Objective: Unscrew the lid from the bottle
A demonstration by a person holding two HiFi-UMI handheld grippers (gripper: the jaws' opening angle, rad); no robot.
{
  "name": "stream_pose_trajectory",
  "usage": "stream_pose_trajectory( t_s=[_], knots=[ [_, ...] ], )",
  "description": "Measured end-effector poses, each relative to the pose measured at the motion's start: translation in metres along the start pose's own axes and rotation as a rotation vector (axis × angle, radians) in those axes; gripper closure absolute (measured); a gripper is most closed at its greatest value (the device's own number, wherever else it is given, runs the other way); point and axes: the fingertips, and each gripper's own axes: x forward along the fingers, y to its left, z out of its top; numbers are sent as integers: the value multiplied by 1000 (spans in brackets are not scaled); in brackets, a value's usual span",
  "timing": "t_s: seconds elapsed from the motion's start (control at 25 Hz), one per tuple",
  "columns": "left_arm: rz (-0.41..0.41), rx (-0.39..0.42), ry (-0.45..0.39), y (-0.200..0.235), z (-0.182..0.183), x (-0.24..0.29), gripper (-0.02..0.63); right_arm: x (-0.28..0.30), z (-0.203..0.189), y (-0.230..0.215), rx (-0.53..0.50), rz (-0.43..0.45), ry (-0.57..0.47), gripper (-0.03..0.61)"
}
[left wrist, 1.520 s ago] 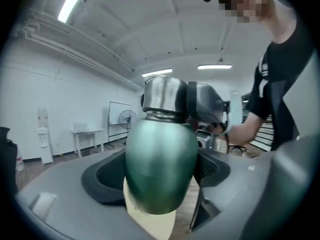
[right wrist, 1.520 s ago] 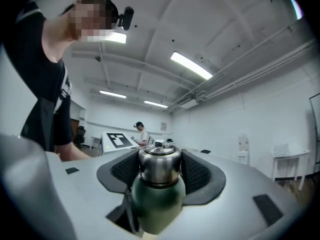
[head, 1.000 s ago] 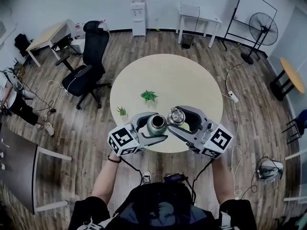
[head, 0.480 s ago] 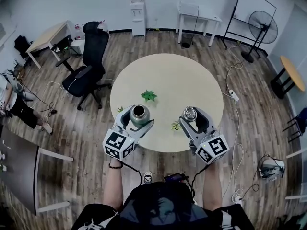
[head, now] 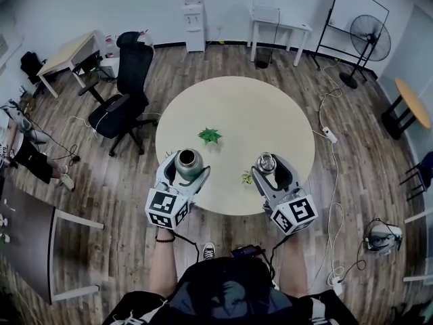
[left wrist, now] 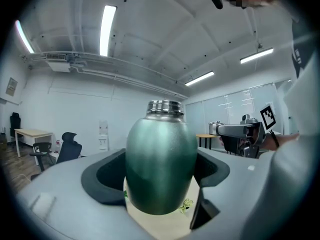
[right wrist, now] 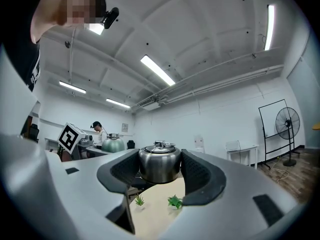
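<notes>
In the head view, the left gripper (head: 185, 175) clamps the green bottle (head: 189, 160) at lower left of centre, over the near edge of the round table (head: 237, 114). The right gripper (head: 269, 172) grips the steel lid (head: 266, 160) at lower right of centre, well apart from the bottle. In the left gripper view the bottle (left wrist: 160, 169) fills the middle, pressed between both pads, its threaded neck bare. In the right gripper view the lid (right wrist: 159, 164) sits pinched between the pads, centre frame. The unscrewing looks finished; probably only setting the parts down remains. A second ago bottle and lid sat side by side at lower centre; they have since been drawn apart.
</notes>
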Motion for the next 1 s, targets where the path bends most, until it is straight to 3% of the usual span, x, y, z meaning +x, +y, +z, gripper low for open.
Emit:
stream_pose_trajectory(
  t_s=[1.0],
  knots=[
    [-24,-1,-20,-9,8,-5,227,-7,0,9,1,-3,4,316]
  ],
)
